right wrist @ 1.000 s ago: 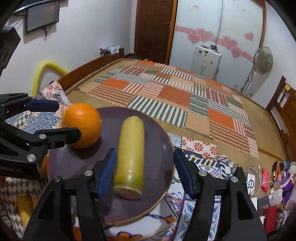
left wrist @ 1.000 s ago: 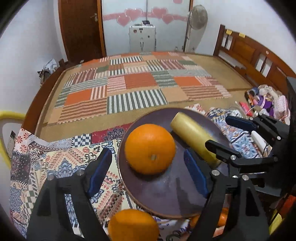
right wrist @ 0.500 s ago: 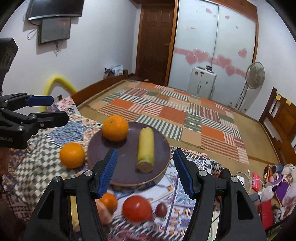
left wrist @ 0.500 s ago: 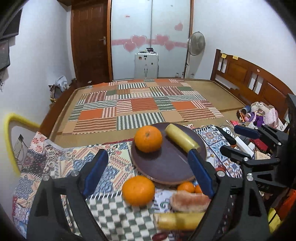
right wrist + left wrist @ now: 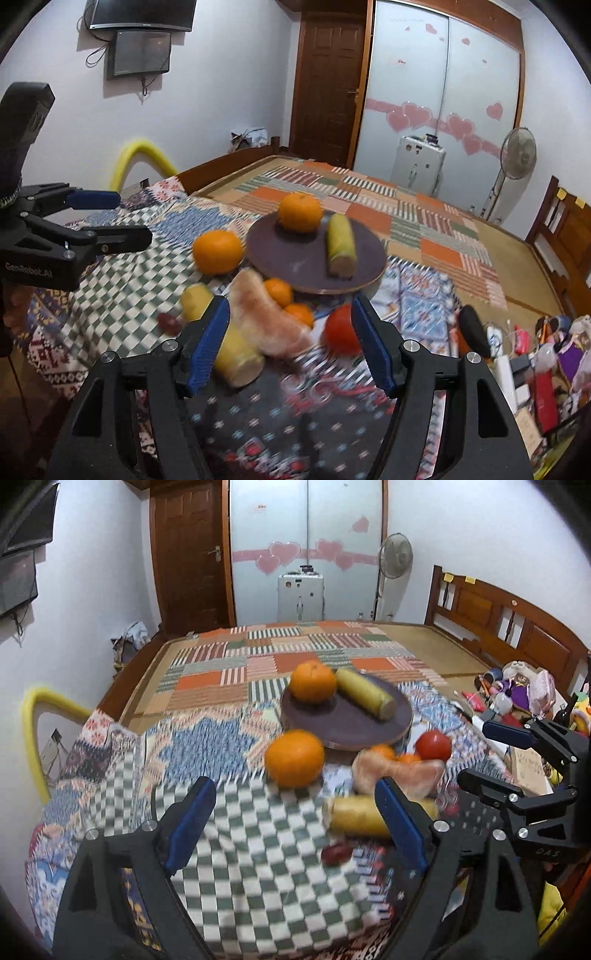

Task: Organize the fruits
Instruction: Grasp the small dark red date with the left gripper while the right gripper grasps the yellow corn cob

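A dark round plate (image 5: 354,727) (image 5: 291,258) carries an orange (image 5: 312,681) (image 5: 300,213) and a yellow banana piece (image 5: 365,694) (image 5: 341,242). On the patterned cloth in front of it lie a second orange (image 5: 294,758) (image 5: 218,252), a peeled pomelo wedge (image 5: 399,775) (image 5: 269,325), two small tangerines (image 5: 279,292), a red tomato (image 5: 433,744) (image 5: 341,330), another banana piece (image 5: 354,816) (image 5: 236,354) and a small dark red fruit (image 5: 334,853) (image 5: 168,322). My left gripper (image 5: 295,819) is open and empty, above the cloth. My right gripper (image 5: 291,343) is open, its jaws still opening, nothing held.
A bed with a patchwork mat (image 5: 295,657) lies behind the table. Toys and clutter (image 5: 517,694) (image 5: 546,350) sit at the right. A yellow chair back (image 5: 37,716) stands at the left. A fan (image 5: 395,555) and a white case (image 5: 301,596) stand by the wardrobe.
Both grippers have pulled back from the plate, leaving the orange and banana piece on it. The loose fruits on the cloth have come into view. The right jaws have widened slightly.
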`<state>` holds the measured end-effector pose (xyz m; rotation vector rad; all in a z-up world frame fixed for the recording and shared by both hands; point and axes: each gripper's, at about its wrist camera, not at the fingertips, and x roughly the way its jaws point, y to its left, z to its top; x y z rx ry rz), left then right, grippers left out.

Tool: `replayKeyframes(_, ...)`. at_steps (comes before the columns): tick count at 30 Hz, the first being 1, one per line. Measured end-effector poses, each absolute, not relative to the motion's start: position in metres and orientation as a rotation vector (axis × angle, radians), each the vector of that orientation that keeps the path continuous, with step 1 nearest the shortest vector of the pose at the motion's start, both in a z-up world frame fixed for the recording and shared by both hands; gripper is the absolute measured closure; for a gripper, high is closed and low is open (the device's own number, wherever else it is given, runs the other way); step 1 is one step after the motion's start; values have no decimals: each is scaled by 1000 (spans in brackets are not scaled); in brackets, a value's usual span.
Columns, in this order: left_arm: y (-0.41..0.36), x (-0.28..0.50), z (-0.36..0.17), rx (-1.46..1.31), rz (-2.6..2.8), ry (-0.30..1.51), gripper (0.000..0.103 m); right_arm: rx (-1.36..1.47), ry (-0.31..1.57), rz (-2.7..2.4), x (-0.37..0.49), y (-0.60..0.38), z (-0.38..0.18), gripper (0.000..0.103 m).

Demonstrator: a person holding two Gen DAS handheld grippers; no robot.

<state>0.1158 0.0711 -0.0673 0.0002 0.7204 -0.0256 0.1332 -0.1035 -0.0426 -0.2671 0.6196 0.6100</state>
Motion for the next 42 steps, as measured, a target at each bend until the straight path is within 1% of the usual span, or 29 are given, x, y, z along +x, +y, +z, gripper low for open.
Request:
replayKeyframes(3,75,106,-84,-33,-29,746,14,-261,644,633,128,-100,-56,38)
replayKeyframes(5,76,102,-95,-50,-31,760,17,-259,657,640,126,-100,-65,38)
replayKeyframes(7,76,100,-105,-58,-37,775,23,-257,672,647,126,-96,-73,38)
replayKeyframes(12,68,103,-127,-57,-76,808,33,-240,700,664,128,-93,-88,38)
replayKeyframes(13,65,104,-132,-48,-90,815,35,-233,700,667,130,-94,-89,40)
replayKeyframes(14,63,105,-135,-42,-97,821,37,-228,702,671,130,-93,-91,45)
replayKeyframes(15,60,107,-138,-37,-103,827,42,-225,707,675,132,-93,-91,48)
replayKeyframes(16,58,109,-141,-34,-109,835,47,-222,713,682,133,-93,-92,53)
replayKeyframes(17,56,112,-145,-34,-117,846,49,-220,718,689,134,-92,-93,56)
replayKeyframes(18,55,115,-147,-36,-124,855,52,-218,721,697,134,-91,-94,56)
replayKeyframes(23,50,121,-152,-32,-126,846,56,-218,724,718,133,-88,-98,57)
replayKeyframes(26,47,122,-152,-28,-125,838,66,-221,718,715,131,-88,-98,58)
replayKeyframes(27,46,123,-152,-26,-126,836,73,-221,716,713,129,-88,-98,58)
replayKeyframes(28,45,123,-151,-24,-128,835,77,-221,716,713,129,-88,-97,59)
replayKeyframes(35,49,118,-149,-31,-126,829,80,-188,759,762,116,-91,-92,69)
replayKeyframes(42,66,93,-137,-49,-106,799,80,-229,759,786,108,-75,-82,70)
